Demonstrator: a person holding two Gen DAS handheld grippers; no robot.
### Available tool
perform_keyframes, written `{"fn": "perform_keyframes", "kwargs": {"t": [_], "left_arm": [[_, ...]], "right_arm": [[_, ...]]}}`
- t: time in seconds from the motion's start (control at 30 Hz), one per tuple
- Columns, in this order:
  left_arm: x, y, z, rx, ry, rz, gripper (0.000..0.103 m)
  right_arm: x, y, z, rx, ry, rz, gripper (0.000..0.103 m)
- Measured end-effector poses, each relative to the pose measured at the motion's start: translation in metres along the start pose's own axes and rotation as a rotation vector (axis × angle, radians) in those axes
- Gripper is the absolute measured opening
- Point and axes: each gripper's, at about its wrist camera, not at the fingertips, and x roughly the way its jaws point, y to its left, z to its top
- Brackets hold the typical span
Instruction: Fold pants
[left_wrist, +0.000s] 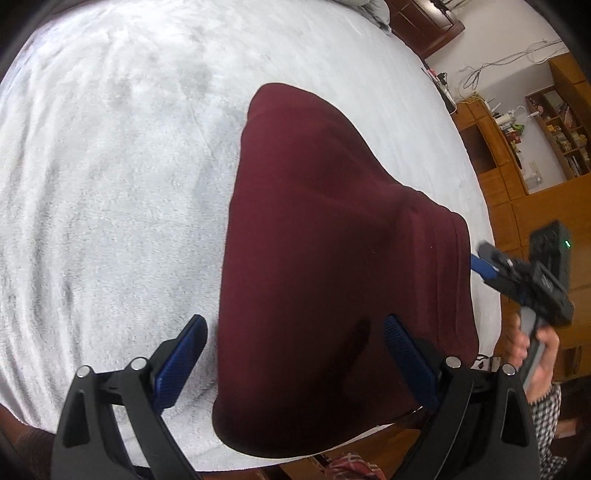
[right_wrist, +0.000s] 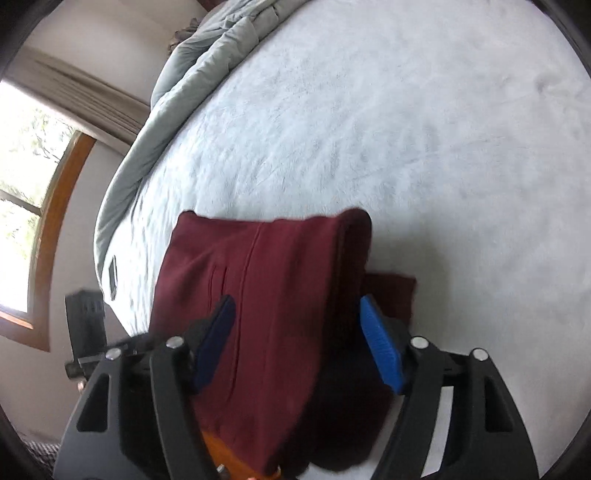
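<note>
The maroon pants (left_wrist: 317, 258) lie folded into a thick stack near the front edge of the bed, partly hanging over it. My left gripper (left_wrist: 295, 328) is open above the stack's near left part, blue fingers (left_wrist: 181, 358) apart. My right gripper (right_wrist: 297, 306) is open too, its fingers (right_wrist: 380, 343) on either side of the folded pants (right_wrist: 266, 295), not pinching them. The right gripper also shows in the left wrist view (left_wrist: 491, 266) at the stack's right edge, held by a hand.
A pale grey fuzzy blanket (left_wrist: 110, 184) covers the bed. A bunched grey duvet (right_wrist: 192, 74) lies along the far edge by a window (right_wrist: 22, 184). Wooden shelves (left_wrist: 535, 140) stand beyond the bed's right side. A dark phone-like object (right_wrist: 112, 273) lies near the bed edge.
</note>
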Motion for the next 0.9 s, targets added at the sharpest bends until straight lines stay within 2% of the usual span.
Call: {"fn": "perform_keyframes", "kwargs": {"t": [0.03, 0.07, 0.1, 0.13, 0.17, 0.27, 0.37, 0.57, 0.67, 0.73, 0.8, 0.87, 0.9], "left_arm": [[0.0, 0.001, 0.0, 0.0, 0.001, 0.0, 0.096], [0.0, 0.002, -0.002, 0.001, 0.003, 0.002, 0.096], [0.001, 0.001, -0.003, 0.003, 0.005, 0.005, 0.096], [0.005, -0.008, 0.001, 0.003, 0.008, 0.009, 0.096], [0.007, -0.011, 0.002, 0.003, 0.01, 0.01, 0.096], [0.01, -0.018, 0.003, 0.005, 0.013, 0.001, 0.096], [0.01, -0.026, 0.004, 0.027, 0.008, 0.006, 0.096], [0.027, -0.032, 0.005, 0.042, 0.039, 0.033, 0.096], [0.03, -0.037, 0.006, 0.04, 0.045, 0.04, 0.096], [0.027, -0.037, 0.005, 0.042, 0.043, 0.036, 0.096], [0.024, -0.038, 0.004, 0.043, 0.038, 0.036, 0.096], [0.02, -0.038, 0.004, 0.048, 0.031, 0.041, 0.096], [0.019, -0.04, 0.004, 0.048, 0.029, 0.04, 0.096]], "right_arm": [[0.008, -0.004, 0.009, 0.002, -0.003, -0.006, 0.053], [0.014, -0.006, 0.012, 0.004, 0.0, -0.011, 0.034], [0.018, -0.008, 0.015, 0.01, 0.004, -0.011, 0.025], [0.022, -0.012, 0.017, 0.03, 0.013, 0.014, 0.021], [0.022, -0.015, 0.018, 0.045, 0.004, 0.025, 0.009], [0.013, -0.018, 0.02, 0.044, -0.022, 0.036, 0.007], [0.001, -0.021, 0.015, 0.044, -0.041, 0.003, 0.006], [0.011, -0.036, 0.007, 0.086, -0.034, -0.05, 0.008], [0.005, -0.03, 0.005, 0.075, -0.041, -0.026, 0.026], [-0.007, -0.021, -0.001, 0.041, -0.047, -0.03, 0.033], [-0.02, -0.013, -0.013, 0.005, -0.035, -0.052, 0.049], [-0.028, -0.006, -0.028, -0.003, -0.023, -0.038, 0.053], [-0.031, -0.003, -0.037, -0.008, -0.006, -0.017, 0.059]]}}
